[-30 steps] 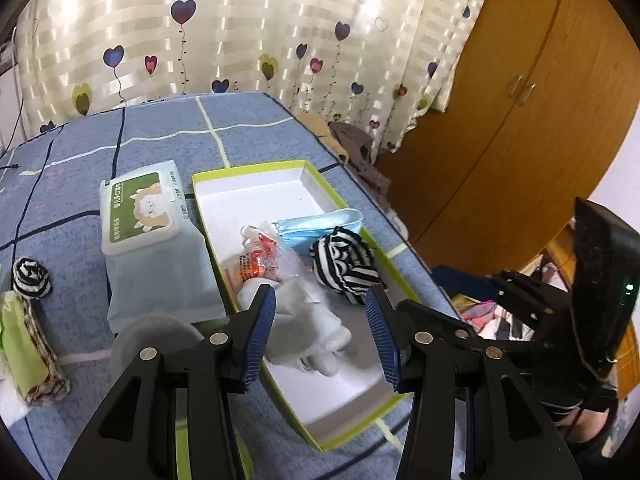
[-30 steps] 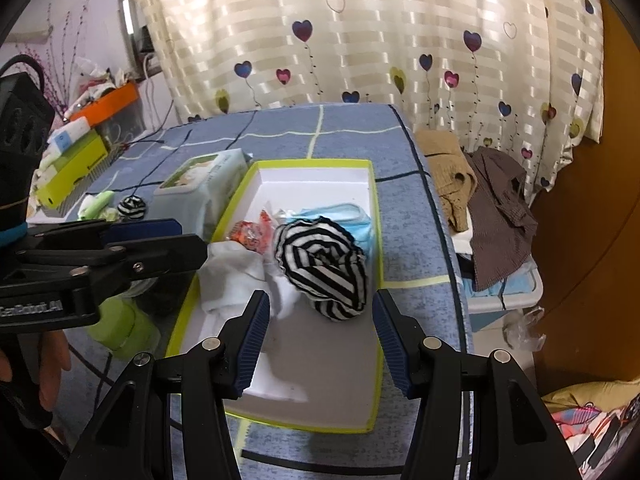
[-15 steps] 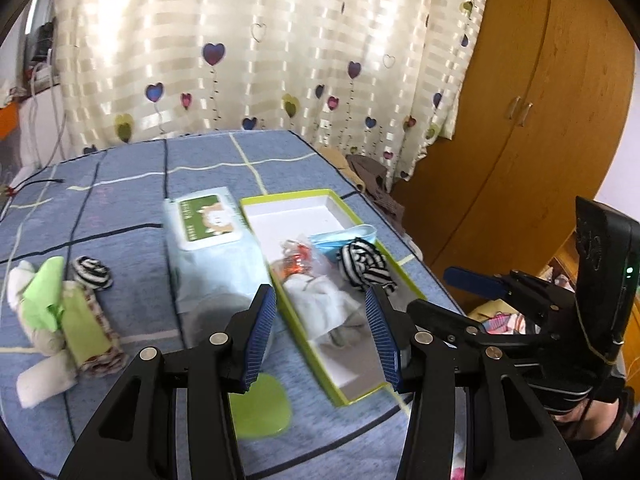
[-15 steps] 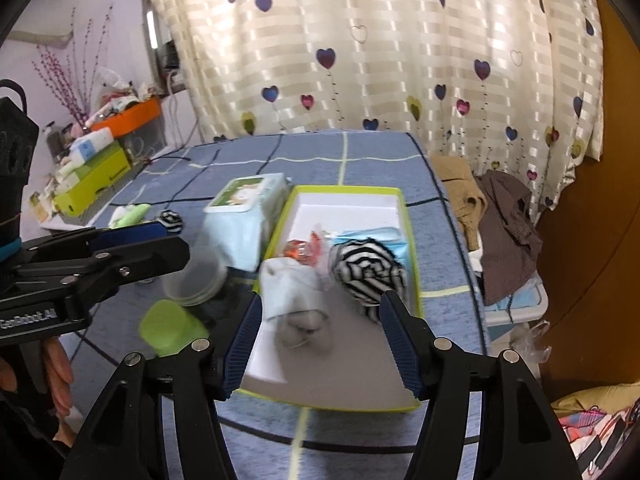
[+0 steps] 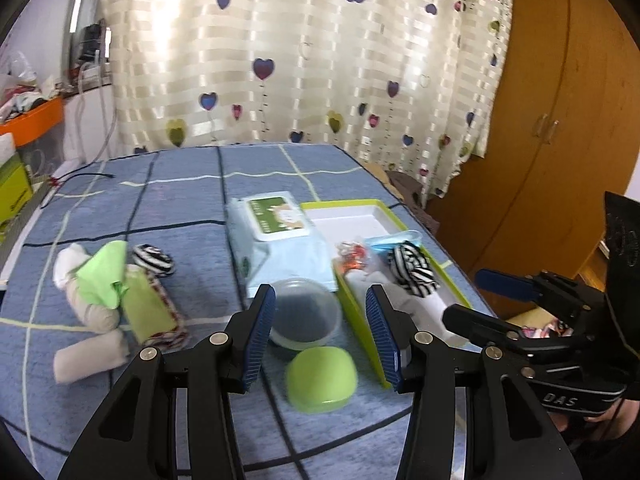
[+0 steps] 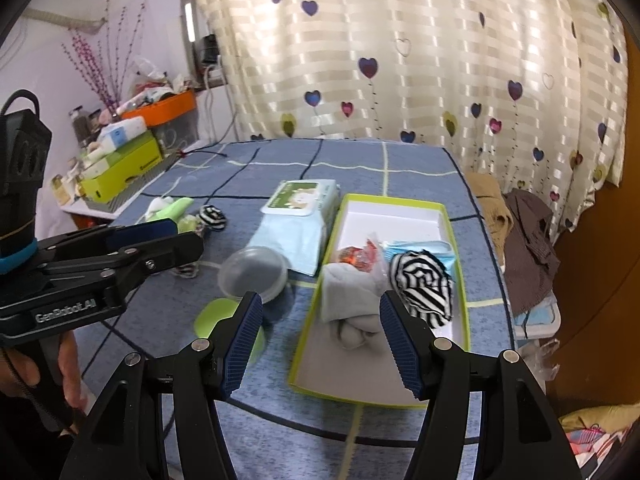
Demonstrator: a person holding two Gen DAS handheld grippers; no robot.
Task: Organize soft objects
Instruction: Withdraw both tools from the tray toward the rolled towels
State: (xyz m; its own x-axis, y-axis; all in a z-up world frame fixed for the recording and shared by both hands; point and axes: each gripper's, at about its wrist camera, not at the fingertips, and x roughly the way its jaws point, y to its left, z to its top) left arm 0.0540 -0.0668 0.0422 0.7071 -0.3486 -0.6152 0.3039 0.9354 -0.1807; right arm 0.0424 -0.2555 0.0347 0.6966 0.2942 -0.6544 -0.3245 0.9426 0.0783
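A green-rimmed box (image 6: 404, 216) (image 5: 380, 208) on the blue bed holds a grey rolled sock (image 6: 352, 300), a striped sock ball (image 6: 424, 288) (image 5: 414, 268) and a blue pack (image 6: 424, 248). A second striped ball (image 5: 154, 258) (image 6: 212, 216), green cloths (image 5: 104, 276) and beige rolls (image 5: 90, 356) lie to the left. My left gripper (image 5: 320, 338) is open and empty, above a clear tub (image 5: 306, 314). My right gripper (image 6: 322, 344) is open and empty, near the box's front.
A wet-wipes pack (image 5: 276, 224) (image 6: 300, 216) lies beside the box. A green lid (image 5: 320, 378) (image 6: 216, 316) lies near the tub (image 6: 252, 270). Clothes (image 6: 516, 216) hang off the bed's right edge. A wardrobe (image 5: 560, 120) stands at right, a cluttered shelf (image 6: 120, 152) at left.
Both grippers have pulled back and up from the box. The left one has swung left, bringing the loose socks and cloths into view.
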